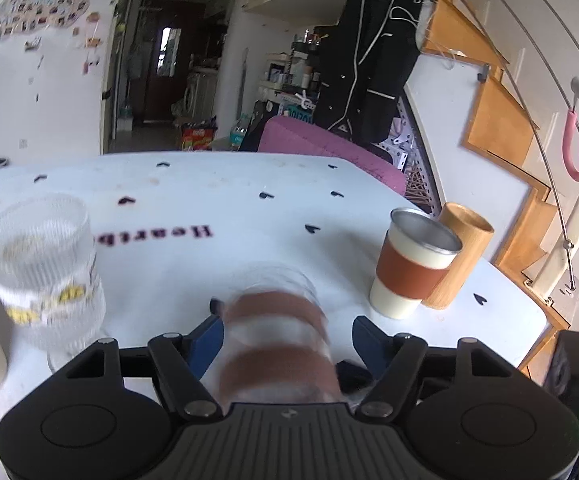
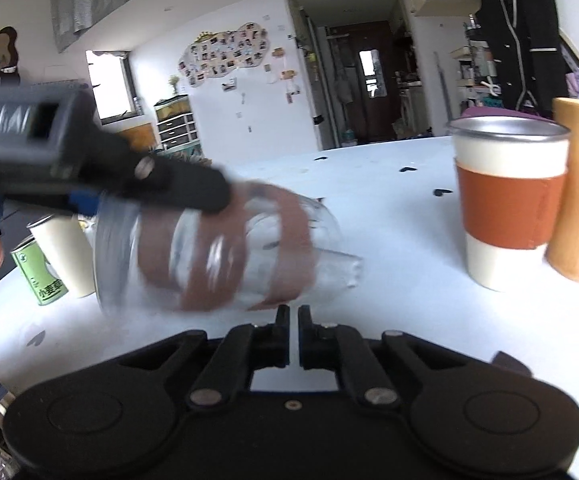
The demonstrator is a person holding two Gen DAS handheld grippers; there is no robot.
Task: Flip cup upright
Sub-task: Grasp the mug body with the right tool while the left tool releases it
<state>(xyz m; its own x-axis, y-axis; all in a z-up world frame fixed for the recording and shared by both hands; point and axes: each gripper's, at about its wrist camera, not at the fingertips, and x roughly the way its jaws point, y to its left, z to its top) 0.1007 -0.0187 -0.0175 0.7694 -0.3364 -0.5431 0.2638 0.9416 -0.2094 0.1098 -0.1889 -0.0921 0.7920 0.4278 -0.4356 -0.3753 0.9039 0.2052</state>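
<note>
A clear glass cup with two brown bands (image 1: 279,336) lies tilted on its side between the wide-open fingers of my left gripper (image 1: 287,334). Neither blue pad touches it, and it is motion-blurred. In the right wrist view the same cup (image 2: 217,248) leans over the white table (image 2: 389,216), its thick base pointing right, with the left gripper's black arm (image 2: 169,180) above it. My right gripper (image 2: 293,314) is shut and empty, low over the table just in front of the cup.
A white cup with a brown sleeve (image 1: 413,264) and a wooden cup (image 1: 463,254) stand upright at the right. A ribbed glass with yellow print (image 1: 45,272) stands at the left. A green can (image 2: 39,276) and a white cup (image 2: 67,256) stand at the far left.
</note>
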